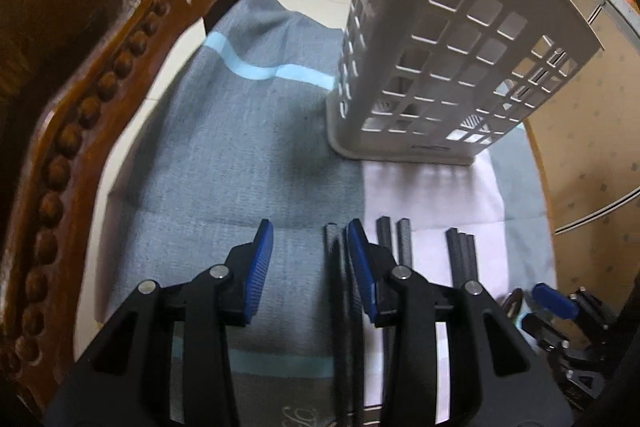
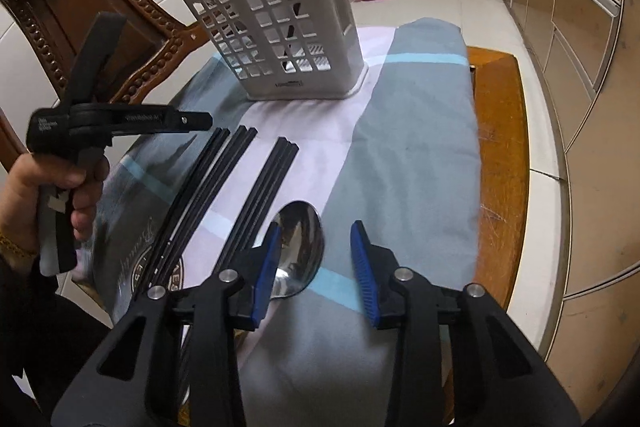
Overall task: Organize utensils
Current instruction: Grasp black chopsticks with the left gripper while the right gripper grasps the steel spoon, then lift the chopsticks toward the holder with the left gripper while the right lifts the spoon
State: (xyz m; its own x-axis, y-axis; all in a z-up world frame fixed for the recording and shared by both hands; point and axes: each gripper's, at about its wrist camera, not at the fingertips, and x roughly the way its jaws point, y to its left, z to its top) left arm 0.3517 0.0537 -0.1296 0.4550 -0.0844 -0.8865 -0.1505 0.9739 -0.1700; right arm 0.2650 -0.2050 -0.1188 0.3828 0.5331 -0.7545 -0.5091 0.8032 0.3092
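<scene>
From the left wrist camera, the left tool has its blue pads apart with nothing between them, above a grey cloth that has a light blue stripe. The white slotted holder stands upright on the cloth at about one o'clock from the tool. Dark chopsticks lie flat at the tool's three o'clock, their square ends pointing toward the holder; the nearest pair lies just under the tool's right pad. At four o'clock, low at the picture's edge, the right tool shows a blue pad beside a bit of the shiny spoon. A carved wooden chair fills the nine o'clock side.

From the right wrist camera, the right tool has its pads apart, gripping nothing. The spoon lies bowl up on the cloth, its bowl just beside the tool's left pad, between the pads but off to that side. The chopsticks lie in groups at ten o'clock. The holder stands at twelve o'clock, dark pieces showing through its slots. The left tool is side-on at nine o'clock, held in a hand. The cloth covers a wooden counter.
</scene>
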